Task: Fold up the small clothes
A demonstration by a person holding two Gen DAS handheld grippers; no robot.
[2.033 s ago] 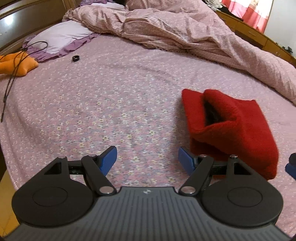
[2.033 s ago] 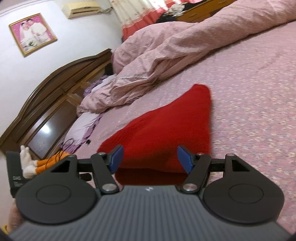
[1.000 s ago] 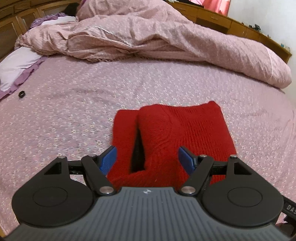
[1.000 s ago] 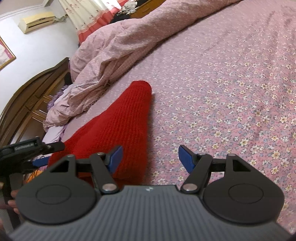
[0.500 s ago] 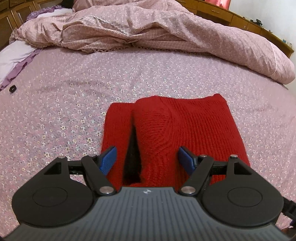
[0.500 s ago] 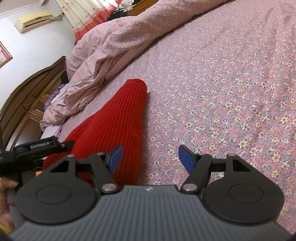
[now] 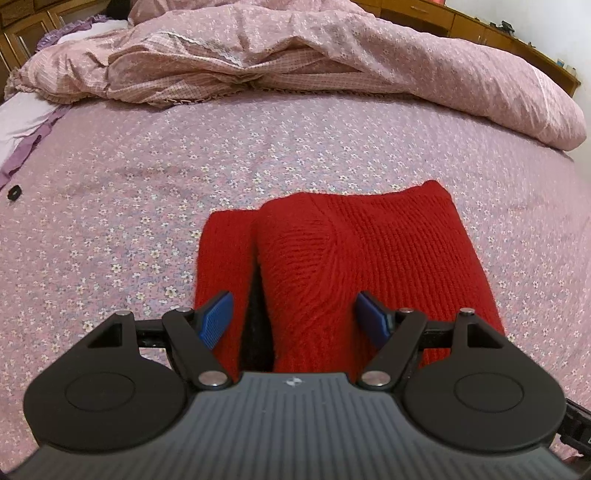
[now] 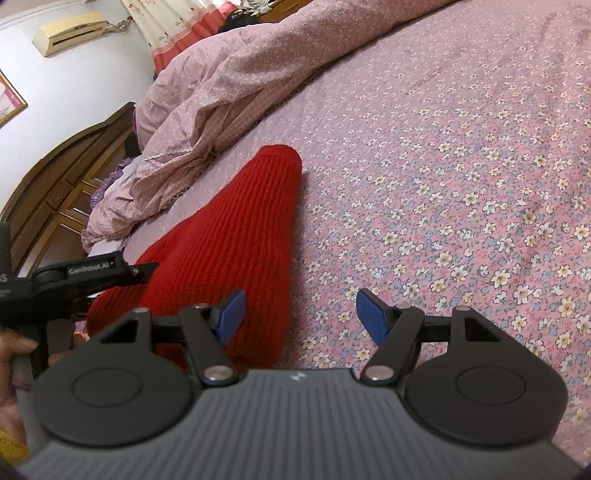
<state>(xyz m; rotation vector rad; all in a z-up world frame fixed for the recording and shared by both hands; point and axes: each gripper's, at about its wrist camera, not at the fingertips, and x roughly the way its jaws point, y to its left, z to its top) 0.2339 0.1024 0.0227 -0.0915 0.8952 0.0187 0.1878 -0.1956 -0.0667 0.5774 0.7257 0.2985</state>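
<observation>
1. Red knit garment (image 7: 354, 258) lies on the bed sheet (image 7: 147, 177), folded over itself; a dark opening gapes along its near left side, where a narrower red layer sticks out from under the thicker top layer.
2. Knit ribs run lengthwise; the far edge is rounded and sits well short of the quilt.
3. From the right wrist view the same garment (image 8: 229, 240) stretches away as a long red wedge, its far end rounded, its near end under the left blue pad.
4. Left gripper (image 7: 293, 317) hovers over the near end of the garment, jaws spread wide, nothing between them. Left blue pad is above the narrow layer, right pad above the thick layer; contact with the cloth cannot be told.
5. Right gripper (image 8: 297, 314) is also spread wide and holds nothing. Its left pad is over the garment's right edge, its right pad over bare sheet.
6. Left gripper's black body shows at the left edge of the right wrist view, just beside the garment, with a hand (image 8: 14, 350) on its handle.
7. Bed sheet is pink-purple with small white flowers.
8. Rumpled pink quilt (image 7: 295, 55) is heaped across the far side of the bed.
9. Small black ring (image 7: 14, 192) lies on the sheet far left, well apart from the garment.
10. Wooden headboard (image 8: 55, 184), air conditioner (image 8: 70, 31) and curtain (image 8: 173, 22) show beyond the bed.
</observation>
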